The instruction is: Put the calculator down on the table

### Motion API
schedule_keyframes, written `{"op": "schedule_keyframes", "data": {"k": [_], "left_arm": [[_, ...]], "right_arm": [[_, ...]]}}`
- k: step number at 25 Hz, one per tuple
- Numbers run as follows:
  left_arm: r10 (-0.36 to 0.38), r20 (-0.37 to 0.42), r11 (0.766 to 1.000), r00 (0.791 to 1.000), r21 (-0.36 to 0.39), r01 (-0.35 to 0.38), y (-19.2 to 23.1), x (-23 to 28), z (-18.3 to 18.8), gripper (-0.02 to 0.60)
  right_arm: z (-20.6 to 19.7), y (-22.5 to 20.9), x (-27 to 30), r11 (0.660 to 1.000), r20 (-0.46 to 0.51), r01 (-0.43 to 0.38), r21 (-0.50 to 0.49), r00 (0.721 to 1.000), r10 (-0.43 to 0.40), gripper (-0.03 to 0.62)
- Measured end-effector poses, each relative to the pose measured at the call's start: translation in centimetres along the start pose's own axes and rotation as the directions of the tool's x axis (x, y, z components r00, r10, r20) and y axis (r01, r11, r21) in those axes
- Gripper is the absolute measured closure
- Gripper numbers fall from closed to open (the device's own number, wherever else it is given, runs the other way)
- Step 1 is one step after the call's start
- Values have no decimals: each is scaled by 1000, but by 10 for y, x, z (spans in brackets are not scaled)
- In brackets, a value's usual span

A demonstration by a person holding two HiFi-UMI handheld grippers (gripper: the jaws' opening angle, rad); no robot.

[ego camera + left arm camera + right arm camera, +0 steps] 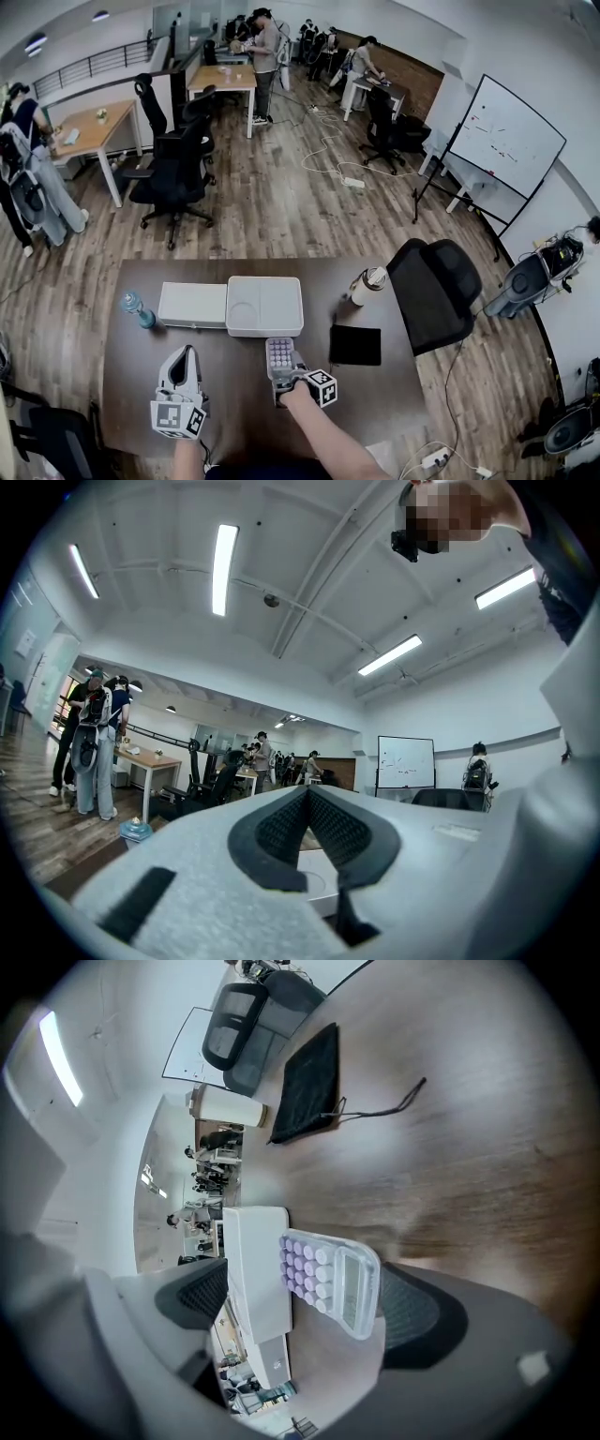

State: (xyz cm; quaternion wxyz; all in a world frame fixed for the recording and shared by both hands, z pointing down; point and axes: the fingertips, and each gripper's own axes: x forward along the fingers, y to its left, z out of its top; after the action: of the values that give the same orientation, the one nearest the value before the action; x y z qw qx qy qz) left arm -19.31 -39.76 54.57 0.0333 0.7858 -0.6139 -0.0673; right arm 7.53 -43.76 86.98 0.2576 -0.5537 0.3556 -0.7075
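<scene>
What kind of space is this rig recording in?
Most likely an open-plan office or lab workspace: wooden desks with black office chairs, a whiteboard on a stand, and several people working at the far end.

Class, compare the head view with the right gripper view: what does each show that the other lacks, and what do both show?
Only the head view: the small blue bottle and the left gripper. Only the right gripper view: a thin black cord on the brown wooden table. Both: the lilac-keyed calculator between the right gripper's open fingers, the white rectangular boxes, the flat black pouch.
</scene>
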Motion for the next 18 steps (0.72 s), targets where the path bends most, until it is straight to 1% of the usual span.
{"op": "schedule_keyframes", "data": {"k": [2, 4, 5, 7, 9, 11, 14, 18], "left_arm": [[3, 0, 1000, 1000, -4, -3, 1, -1, 1, 586], [1, 0, 1000, 1000, -3, -1, -1, -1, 2, 586], [-2, 2, 1000, 1000, -3, 2, -3, 0, 2, 586], [-7, 4, 1000, 1000, -4, 7, -7, 1, 2, 586], [-10, 3, 1000, 1000, -5, 10, -8, 1, 2, 586], [-14, 0, 1000, 1000, 1, 14, -7, 2, 2, 586], [-21, -2, 1000, 1000, 10, 21, -9, 3, 1, 586], [-25, -1, 1000, 1000, 17, 25, -10, 2, 3, 586]], "right_arm": [[0, 6, -6, 1000, -5, -1, -24, 1000, 1, 92], [0, 16, -12, 999, -10, -20, -38, 1000, 19, 92], [0, 24, -15, 998, -14, -43, -35, 999, 42, 92], [-3, 44, -18, 993, -28, -115, -19, 993, 115, 92], [-9, 70, -20, 979, -42, -204, 0, 978, 204, 92], [-16, 99, -23, 953, -55, -303, 11, 951, 303, 92], [-24, 142, -36, 888, -72, -458, -24, 887, 456, 92], [-33, 179, -58, 807, -96, -587, -63, 808, 581, 92]]}}
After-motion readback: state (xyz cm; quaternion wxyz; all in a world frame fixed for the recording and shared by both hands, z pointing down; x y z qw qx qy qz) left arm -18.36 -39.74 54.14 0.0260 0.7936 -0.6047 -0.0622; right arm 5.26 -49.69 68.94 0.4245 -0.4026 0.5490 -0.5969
